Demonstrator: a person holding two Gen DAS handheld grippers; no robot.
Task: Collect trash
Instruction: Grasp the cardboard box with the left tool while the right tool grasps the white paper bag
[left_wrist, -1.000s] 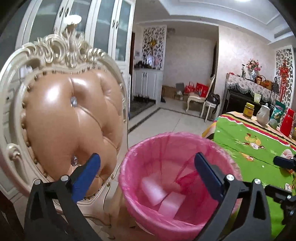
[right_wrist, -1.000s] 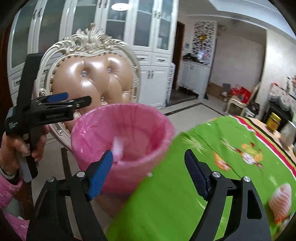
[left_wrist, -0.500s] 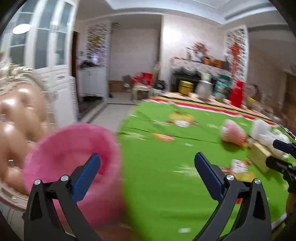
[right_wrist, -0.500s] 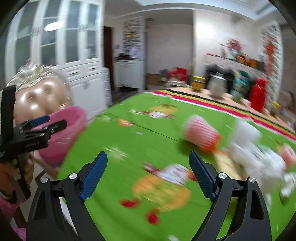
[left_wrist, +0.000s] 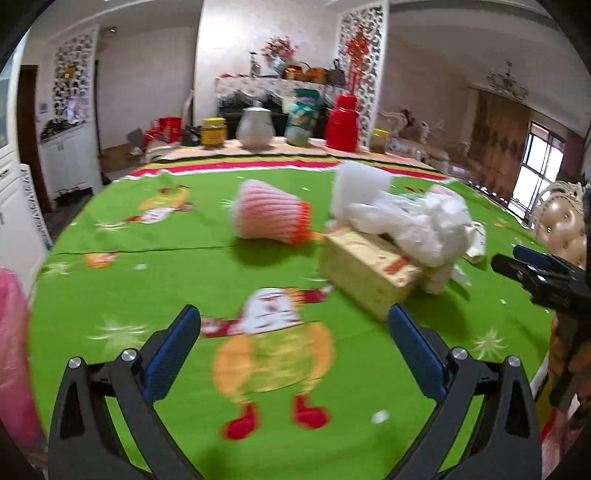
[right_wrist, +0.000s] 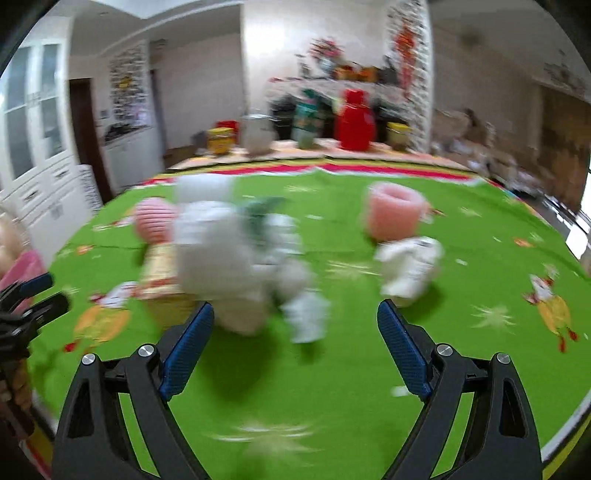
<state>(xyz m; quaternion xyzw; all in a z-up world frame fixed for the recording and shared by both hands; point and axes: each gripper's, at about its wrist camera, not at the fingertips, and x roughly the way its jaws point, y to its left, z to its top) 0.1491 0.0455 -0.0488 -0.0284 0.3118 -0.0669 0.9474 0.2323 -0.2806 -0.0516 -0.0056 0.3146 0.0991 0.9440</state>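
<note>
- Your left gripper (left_wrist: 293, 338) has its blue pads spread wide with nothing between them — only the green tablecloth (left_wrist: 122, 280) shows below.
- Your right gripper (right_wrist: 295, 332) has just been opening; its jaws now stand wide apart and empty, above the cloth in front of the trash.
- Just beyond the left gripper's right pad lies a yellow carton (left_wrist: 365, 271), tilted, with crumpled white plastic (left_wrist: 417, 225) piled on its far end.
- Beside the carton, to its left, a pink-and-white foam sleeve (left_wrist: 271, 218) lies on its side.
- From the right wrist view, blurred, a small white wrapper (right_wrist: 408, 266) sits apart from the heap, with a pink foam ring (right_wrist: 395, 212) behind it.
- Pink bin liner (left_wrist: 13, 354) shows at the left edge, off the table.
- Jars and a red flask (left_wrist: 343, 123) stand along the far side.
</note>
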